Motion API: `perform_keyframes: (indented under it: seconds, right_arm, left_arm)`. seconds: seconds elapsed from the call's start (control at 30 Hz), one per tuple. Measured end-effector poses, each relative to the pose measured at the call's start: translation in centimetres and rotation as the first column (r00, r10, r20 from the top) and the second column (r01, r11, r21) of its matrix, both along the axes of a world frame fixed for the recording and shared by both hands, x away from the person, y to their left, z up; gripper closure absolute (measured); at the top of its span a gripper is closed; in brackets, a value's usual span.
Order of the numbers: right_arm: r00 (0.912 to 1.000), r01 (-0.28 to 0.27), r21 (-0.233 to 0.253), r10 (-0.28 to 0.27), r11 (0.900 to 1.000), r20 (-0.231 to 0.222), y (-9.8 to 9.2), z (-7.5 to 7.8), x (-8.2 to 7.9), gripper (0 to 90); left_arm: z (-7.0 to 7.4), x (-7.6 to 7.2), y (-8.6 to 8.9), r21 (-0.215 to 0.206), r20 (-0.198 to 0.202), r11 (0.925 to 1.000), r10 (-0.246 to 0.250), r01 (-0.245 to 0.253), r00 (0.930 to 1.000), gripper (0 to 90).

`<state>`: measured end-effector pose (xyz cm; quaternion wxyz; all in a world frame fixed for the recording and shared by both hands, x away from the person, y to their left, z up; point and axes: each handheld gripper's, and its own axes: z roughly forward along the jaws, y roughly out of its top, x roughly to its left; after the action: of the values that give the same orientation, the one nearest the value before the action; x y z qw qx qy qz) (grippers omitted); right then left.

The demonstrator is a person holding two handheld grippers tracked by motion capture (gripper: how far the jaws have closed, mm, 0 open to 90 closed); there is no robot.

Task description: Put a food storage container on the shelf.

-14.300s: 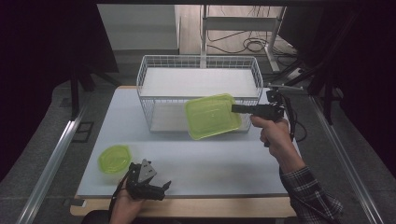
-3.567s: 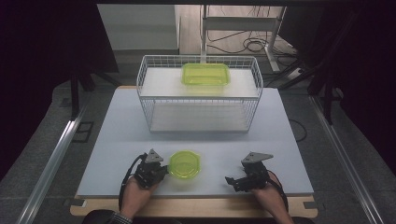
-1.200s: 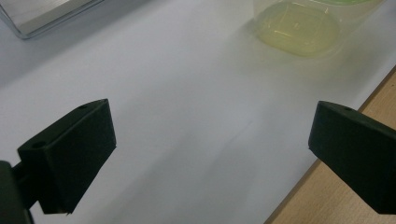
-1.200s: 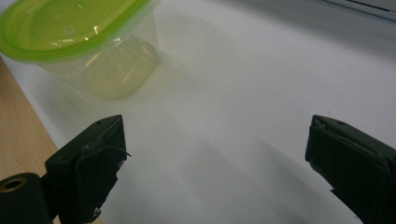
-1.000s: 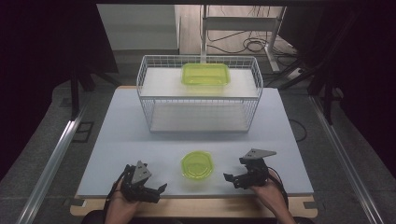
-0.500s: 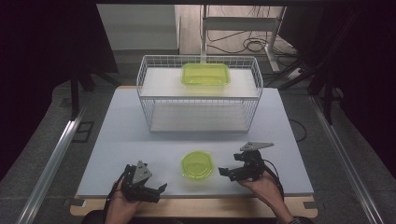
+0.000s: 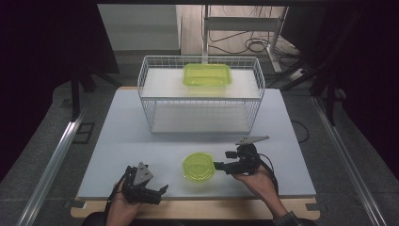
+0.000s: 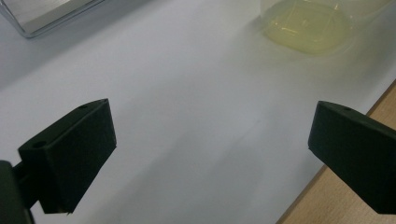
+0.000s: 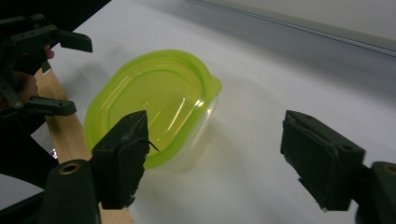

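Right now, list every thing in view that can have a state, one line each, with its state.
Round green container: lid on, upright on the table, not gripped.
Rectangular green container: lid on, resting on the wire rack's top shelf.
Wire rack: upright, lower shelf bare.
Right gripper: open, jaws beside the round container.
Left gripper: open, holding nothing, at the table's near edge.

A white wire basket (image 7: pixel 201 96) stands at the far middle of the pale worktop (image 7: pixel 122 136). On its upper shelf, toward the far side, rests a green rectangular container (image 7: pixel 207 75). A wooden strip (image 7: pixel 197 210) edges the worktop's near side. Beyond the basket, on the floor, black cables (image 7: pixel 254 45) lie by a metal frame (image 7: pixel 240 23). A metal rail (image 7: pixel 56 155) runs along the left.
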<state>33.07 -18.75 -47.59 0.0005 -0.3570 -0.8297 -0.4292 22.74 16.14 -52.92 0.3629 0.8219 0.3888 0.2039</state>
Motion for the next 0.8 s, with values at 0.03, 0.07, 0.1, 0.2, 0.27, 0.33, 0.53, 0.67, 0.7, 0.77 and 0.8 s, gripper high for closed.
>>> perform_keyframes:
  seconds: [0.03, 0.07, 0.1, 0.2, 0.27, 0.33, 0.53, 0.67, 0.7, 0.77, 0.8]
  right_arm:
    - [1.0000, -0.006, 0.000, 0.006, 1.000, 0.000, 0.2, 0.0, 0.1, 27.1]
    - [0.9999, -0.011, -0.002, 0.011, 1.000, -0.004, 0.4, -0.1, 0.2, 28.3]
    - [0.9999, -0.013, -0.002, 0.013, 1.000, -0.011, 0.6, -0.1, 0.3, 29.3]
    - [0.9995, -0.019, -0.001, 0.019, 1.000, -0.026, 0.9, -0.2, 0.6, 31.2]
    - [0.9990, -0.016, 0.003, 0.016, 1.000, -0.041, 1.1, -0.3, 0.9, 32.5]
    - [0.9984, -0.017, 0.007, 0.017, 1.000, -0.054, 1.2, -0.3, 1.1, 33.8]
    - [0.9958, -0.017, 0.017, 0.019, 1.000, -0.090, 1.6, -0.3, 1.4, 36.7]
    - [0.9942, -0.017, 0.010, 0.018, 1.000, -0.106, 1.7, -0.5, 1.5, 38.6]
    - [0.9940, -0.017, 0.008, 0.018, 1.000, -0.108, 1.8, -0.6, 1.5, 39.4]
    - [0.9919, -0.014, 0.005, 0.014, 1.000, -0.126, 1.8, -0.7, 1.6, 42.3]
    - [0.9909, -0.014, 0.005, 0.015, 1.000, -0.134, 1.8, -0.8, 1.7, 43.5]
  left_arm:
    - [0.0, 0.0, 0.0, -0.001, 0.000, 1.0000, -0.001, 0.001, 1.0000, 0.5]
    - [0.0, 0.0, 0.0, 0.000, -0.001, 1.0000, -0.001, 0.001, 1.0000, 0.5]
    - [0.0, 0.0, 0.0, 0.001, -0.001, 1.0000, -0.001, 0.001, 1.0000, 0.5]
    - [0.0, 0.0, 0.0, 0.003, -0.002, 1.0000, -0.003, 0.003, 1.0000, 0.6]
    - [-0.1, 0.0, 0.0, 0.004, -0.005, 1.0000, -0.003, 0.003, 1.0000, 0.6]
    - [-0.1, 0.0, -0.1, 0.008, -0.004, 1.0000, -0.004, 0.004, 1.0000, 0.6]
    - [-0.1, 0.0, -0.1, 0.009, -0.004, 0.9999, -0.005, 0.005, 1.0000, 0.6]
    - [-0.1, 0.0, -0.1, 0.010, -0.005, 0.9999, -0.008, 0.008, 1.0000, 0.7]
    - [-0.1, 0.0, -0.1, 0.011, -0.005, 0.9999, -0.008, 0.008, 1.0000, 0.7]
    - [-0.1, 0.0, -0.2, 0.013, -0.004, 0.9999, -0.009, 0.009, 1.0000, 0.7]
    - [-0.1, 0.0, -0.2, 0.014, -0.004, 0.9999, -0.009, 0.009, 1.0000, 0.7]
